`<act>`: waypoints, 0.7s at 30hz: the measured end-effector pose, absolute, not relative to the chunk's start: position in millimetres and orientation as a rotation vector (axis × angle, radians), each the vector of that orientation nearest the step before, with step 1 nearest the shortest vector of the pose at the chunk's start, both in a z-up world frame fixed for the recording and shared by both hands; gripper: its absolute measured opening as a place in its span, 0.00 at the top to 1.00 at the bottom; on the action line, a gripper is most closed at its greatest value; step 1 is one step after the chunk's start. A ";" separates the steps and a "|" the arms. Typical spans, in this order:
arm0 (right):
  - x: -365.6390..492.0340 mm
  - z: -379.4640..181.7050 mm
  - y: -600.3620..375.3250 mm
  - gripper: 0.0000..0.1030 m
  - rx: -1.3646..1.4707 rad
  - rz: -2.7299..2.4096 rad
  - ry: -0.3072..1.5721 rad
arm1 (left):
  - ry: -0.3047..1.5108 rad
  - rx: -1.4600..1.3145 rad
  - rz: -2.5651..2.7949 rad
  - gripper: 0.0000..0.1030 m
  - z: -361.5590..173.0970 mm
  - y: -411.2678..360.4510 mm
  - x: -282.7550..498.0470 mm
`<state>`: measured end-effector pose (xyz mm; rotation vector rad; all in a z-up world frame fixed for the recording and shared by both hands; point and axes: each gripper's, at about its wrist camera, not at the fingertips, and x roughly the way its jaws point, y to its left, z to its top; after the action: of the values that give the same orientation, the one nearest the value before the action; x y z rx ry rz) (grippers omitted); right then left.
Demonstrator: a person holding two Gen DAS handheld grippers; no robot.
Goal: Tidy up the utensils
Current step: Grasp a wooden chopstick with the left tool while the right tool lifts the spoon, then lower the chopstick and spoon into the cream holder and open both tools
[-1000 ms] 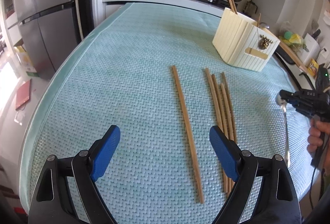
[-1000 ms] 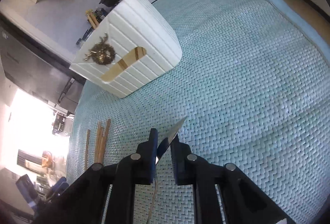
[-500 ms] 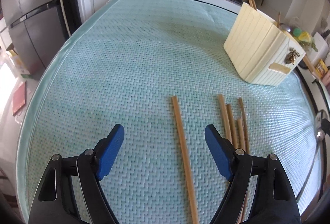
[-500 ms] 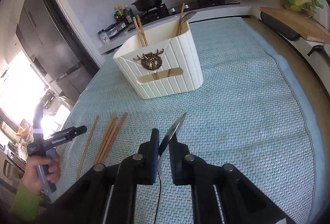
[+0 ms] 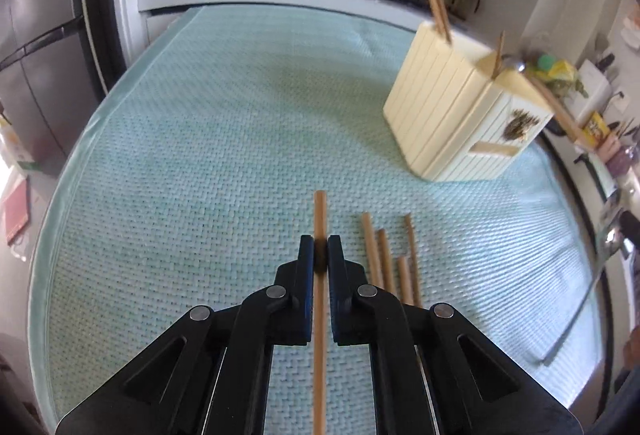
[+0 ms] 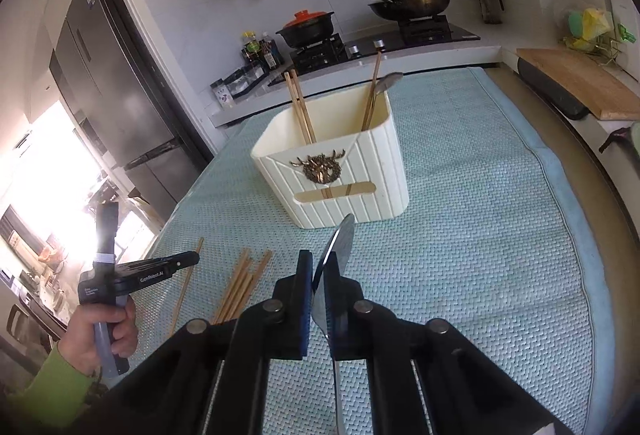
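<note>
My left gripper point(image 5: 320, 251) is shut on a single wooden chopstick point(image 5: 320, 215) that lies on the green mat; it also shows in the right wrist view point(image 6: 192, 259). Several more chopsticks point(image 5: 390, 263) lie just to its right. My right gripper point(image 6: 318, 267) is shut on a metal spoon point(image 6: 340, 239), its bowl pointing up toward the cream utensil holder point(image 6: 340, 171). The holder point(image 5: 460, 123) has chopsticks and a spoon standing in it. The held spoon shows at the right edge of the left wrist view point(image 5: 580, 299).
The green woven mat point(image 5: 200, 155) covers the table. Behind it is a counter with a stove, a red-lidded pot point(image 6: 306, 27) and a wok point(image 6: 412, 1). A fridge point(image 6: 104, 95) stands at the left. A cutting board point(image 6: 580, 83) lies at the right.
My left gripper has moved over the single chopstick and closed on it. My right gripper has tilted upright with the spoon, now facing the holder.
</note>
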<state>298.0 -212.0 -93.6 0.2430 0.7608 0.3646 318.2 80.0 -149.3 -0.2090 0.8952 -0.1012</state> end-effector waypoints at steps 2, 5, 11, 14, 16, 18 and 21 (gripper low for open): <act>292.6 -81.1 -211.1 0.96 0.231 0.379 0.735 | 0.832 -0.216 -0.130 0.96 -121.8 79.1 303.4; 284.2 -65.9 -208.1 0.98 0.205 0.396 0.700 | 0.750 -0.219 -0.169 0.96 -83.6 78.2 283.3; 271.5 -44.5 -206.9 0.98 0.205 0.409 0.629 | 0.614 -0.233 -0.239 0.96 -23.4 75.2 264.7; 271.8 -35.0 -205.6 0.98 0.203 0.411 0.607 | 0.565 -0.233 -0.270 0.96 -4.5 73.2 272.0; 272.6 -28.1 -204.8 0.98 0.205 0.417 0.594 | 0.538 -0.228 -0.282 0.96 5.9 69.1 274.9; 273.6 -19.8 -204.4 0.98 0.208 0.426 0.578 | 0.520 -0.231 -0.296 0.96 15.9 65.7 279.1; 277.5 -4.7 -204.0 0.98 0.218 0.439 0.550 | 0.487 -0.231 -0.308 0.96 30.7 59.5 286.9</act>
<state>277.5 -204.0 -4.7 0.2180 0.5499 0.4392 286.9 59.5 30.7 -0.2312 0.4869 -0.3082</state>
